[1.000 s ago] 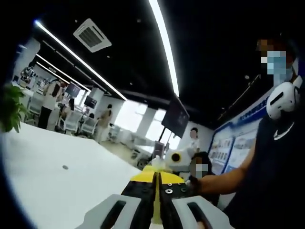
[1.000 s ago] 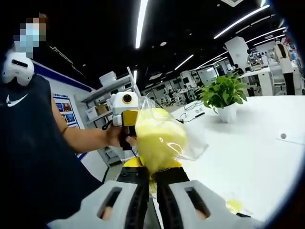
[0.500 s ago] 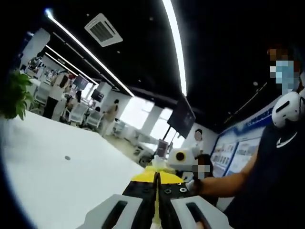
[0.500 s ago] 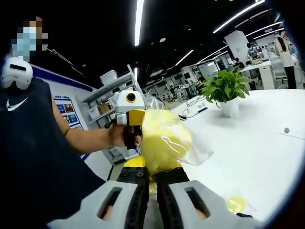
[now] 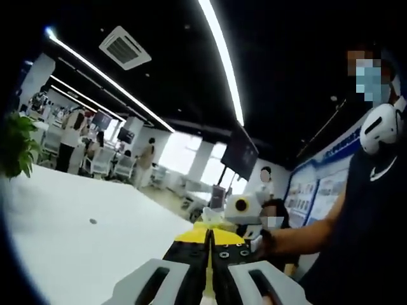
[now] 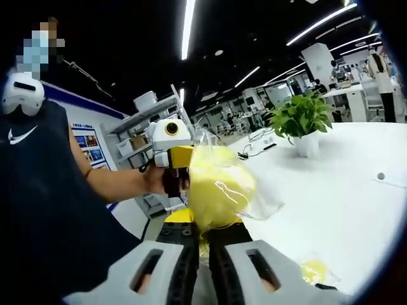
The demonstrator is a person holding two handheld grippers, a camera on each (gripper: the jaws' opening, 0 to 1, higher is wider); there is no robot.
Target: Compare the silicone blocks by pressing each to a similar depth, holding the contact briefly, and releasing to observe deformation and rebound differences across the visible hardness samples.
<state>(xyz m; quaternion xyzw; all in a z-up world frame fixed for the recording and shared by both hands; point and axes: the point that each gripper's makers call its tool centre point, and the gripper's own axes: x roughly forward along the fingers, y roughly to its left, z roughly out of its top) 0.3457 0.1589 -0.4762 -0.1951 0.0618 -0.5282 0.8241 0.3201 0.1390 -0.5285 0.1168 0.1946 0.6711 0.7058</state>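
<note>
A yellow silicone block (image 6: pixel 219 187) sits inside a crinkled clear plastic bag (image 6: pixel 257 203), held up in the air above the white table (image 6: pixel 343 210). My right gripper (image 6: pixel 202 223) is shut on the bag's lower end. My left gripper (image 6: pixel 181 157), held in a hand, meets the bag's upper left edge. In the left gripper view the left gripper (image 5: pixel 209 232) is shut, with a scrap of clear plastic bag (image 5: pixel 213 218) at its tips, and the right gripper (image 5: pixel 222 219) faces it just beyond. A second small bagged yellow block (image 6: pixel 311 272) lies on the table.
The person holding the grippers stands close, dark shirt (image 6: pixel 44 210) at the left of the right gripper view. A potted plant (image 6: pixel 300 121) stands on the table's far part. Shelves (image 6: pixel 137 136) and other people (image 5: pixel 67 136) are in the background.
Both views have swayed slightly with the hands. The bag with the yellow block stays held between the two shut grippers.
</note>
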